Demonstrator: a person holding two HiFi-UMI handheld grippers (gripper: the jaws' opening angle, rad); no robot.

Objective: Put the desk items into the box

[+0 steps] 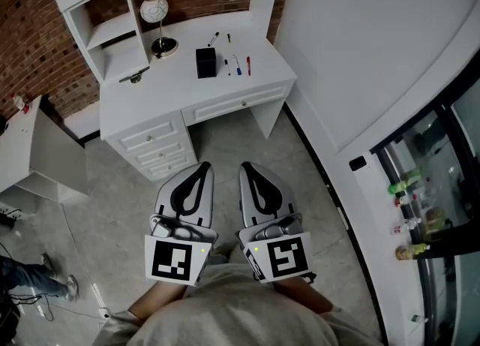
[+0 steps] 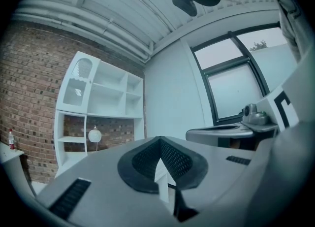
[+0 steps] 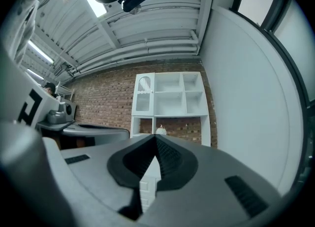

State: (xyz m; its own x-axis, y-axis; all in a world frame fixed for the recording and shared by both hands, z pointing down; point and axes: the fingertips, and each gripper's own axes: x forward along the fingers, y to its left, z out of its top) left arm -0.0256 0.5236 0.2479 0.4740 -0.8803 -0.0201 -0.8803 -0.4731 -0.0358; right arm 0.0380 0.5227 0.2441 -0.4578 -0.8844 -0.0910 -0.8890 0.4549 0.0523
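Head view: both grippers sit low centre of frame, side by side over the grey floor, well apart from the desk (image 1: 259, 82). Left gripper (image 1: 201, 168) has its jaws together with nothing between them. Right gripper (image 1: 248, 168) is the same, pressed closed and empty; each gripper view shows its pads meeting at the tip. The white desk is upper centre, against a brick wall (image 1: 26, 29). The black box (image 1: 205, 62) stands upright mid-desk. Three pens (image 1: 238, 65) lie loose just right of it, and two more (image 1: 214, 37) lie behind it, nearer the wall. A globe lamp (image 1: 154, 10) stands upper left of the box, by the shelf unit (image 1: 112, 29).
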